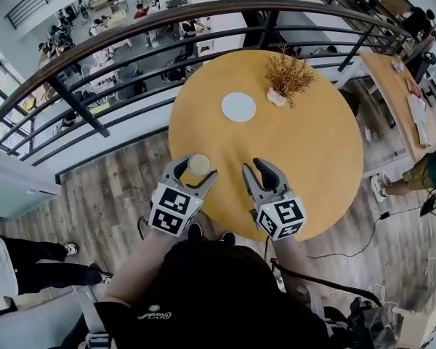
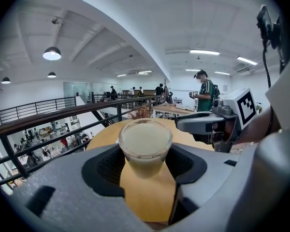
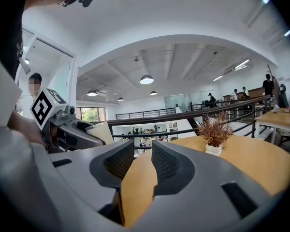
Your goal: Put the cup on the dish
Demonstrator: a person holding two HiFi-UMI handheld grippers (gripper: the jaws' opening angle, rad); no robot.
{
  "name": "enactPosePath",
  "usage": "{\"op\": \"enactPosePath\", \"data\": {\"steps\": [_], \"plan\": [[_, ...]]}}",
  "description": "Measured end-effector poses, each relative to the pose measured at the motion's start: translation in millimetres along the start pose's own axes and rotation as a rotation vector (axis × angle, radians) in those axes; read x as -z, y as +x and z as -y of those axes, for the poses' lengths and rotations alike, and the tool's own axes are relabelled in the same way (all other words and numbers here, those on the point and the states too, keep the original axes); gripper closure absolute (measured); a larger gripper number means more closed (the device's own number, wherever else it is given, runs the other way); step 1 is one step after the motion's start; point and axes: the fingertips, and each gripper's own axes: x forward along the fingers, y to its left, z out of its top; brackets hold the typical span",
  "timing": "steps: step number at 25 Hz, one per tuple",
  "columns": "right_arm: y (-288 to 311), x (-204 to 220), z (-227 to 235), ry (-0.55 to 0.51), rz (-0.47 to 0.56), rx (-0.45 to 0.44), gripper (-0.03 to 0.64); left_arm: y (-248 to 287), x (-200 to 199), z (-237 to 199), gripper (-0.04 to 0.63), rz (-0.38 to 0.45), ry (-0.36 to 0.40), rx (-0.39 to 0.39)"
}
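A clear cup point(image 1: 199, 164) of pale liquid sits between the jaws of my left gripper point(image 1: 196, 171) at the near left edge of the round yellow table point(image 1: 320, 151). In the left gripper view the cup point(image 2: 145, 145) fills the gap and both pads press its sides. The white dish point(image 1: 238, 107) lies bare further out on the table, apart from the cup. My right gripper point(image 1: 259, 170) hovers beside the left one, its jaws a narrow gap apart and holding nothing point(image 3: 143, 159).
A small potted dry plant point(image 1: 288, 78) stands past the dish to the right. A dark metal railing point(image 1: 131, 78) curves round the table's far side above a lower floor. Another table point(image 1: 396, 86) with items stands at the right, and a person stands by it.
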Motion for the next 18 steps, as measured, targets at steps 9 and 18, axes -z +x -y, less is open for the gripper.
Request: {"op": "enactPosePath", "data": {"steps": [9,18], "plan": [[18,18,5,0.026,-0.037,0.023,0.507,18,11,-13,0.334,-0.034,-0.004,0.030],[15,62,17,0.064,-0.123,0.041,0.506,42,43,-4,0.336,-0.124,-0.018,0.070]]}}
